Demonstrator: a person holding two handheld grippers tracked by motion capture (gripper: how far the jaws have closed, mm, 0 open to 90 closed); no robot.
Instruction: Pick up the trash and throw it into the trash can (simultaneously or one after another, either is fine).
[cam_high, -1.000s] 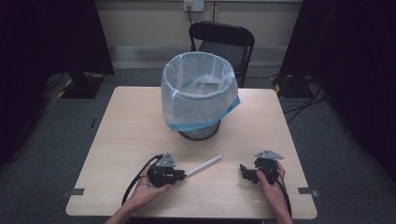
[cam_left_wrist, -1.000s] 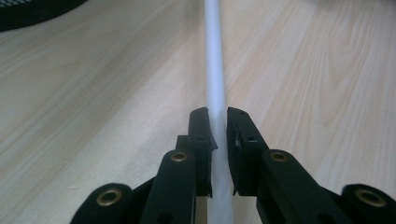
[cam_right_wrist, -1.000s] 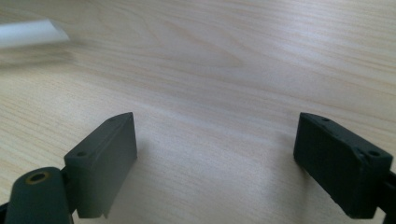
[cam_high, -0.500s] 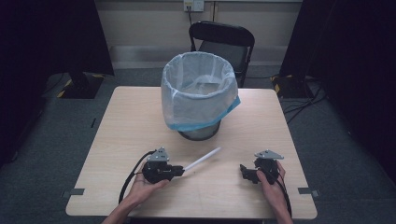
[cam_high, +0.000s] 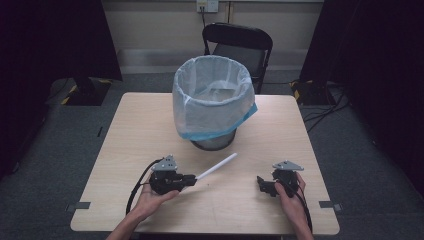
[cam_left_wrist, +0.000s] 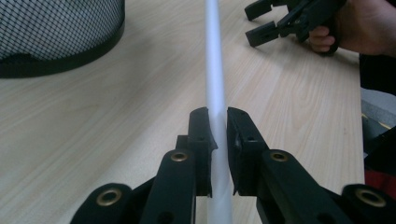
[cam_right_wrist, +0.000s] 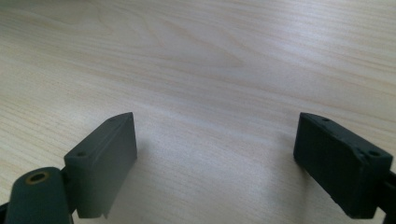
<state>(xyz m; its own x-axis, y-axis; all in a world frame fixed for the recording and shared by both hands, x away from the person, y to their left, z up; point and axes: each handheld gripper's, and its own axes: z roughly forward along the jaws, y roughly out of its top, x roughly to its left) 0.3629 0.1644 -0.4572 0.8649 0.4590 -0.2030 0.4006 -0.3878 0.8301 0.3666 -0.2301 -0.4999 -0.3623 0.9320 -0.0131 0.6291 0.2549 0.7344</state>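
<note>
My left claw (cam_left_wrist: 218, 128) pinches the white tube (cam_left_wrist: 215, 70).

The tube sticks out from my left claw (cam_high: 192, 178) toward the bin (cam_high: 212, 102), its far end raised over the table (cam_high: 130, 130), short of the bin's base. My right claw (cam_right_wrist: 215, 163) rests spread wide on bare wood, well apart from the tube (cam_high: 217, 166), near the table's front right.

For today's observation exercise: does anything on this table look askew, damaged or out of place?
Nothing is spilled or broken. The blue-edged liner hangs lower on one side of the mesh bin. The white tube is clamped between the left gripper jaws, pointing towards the bin. The right gripper rests open.
</note>
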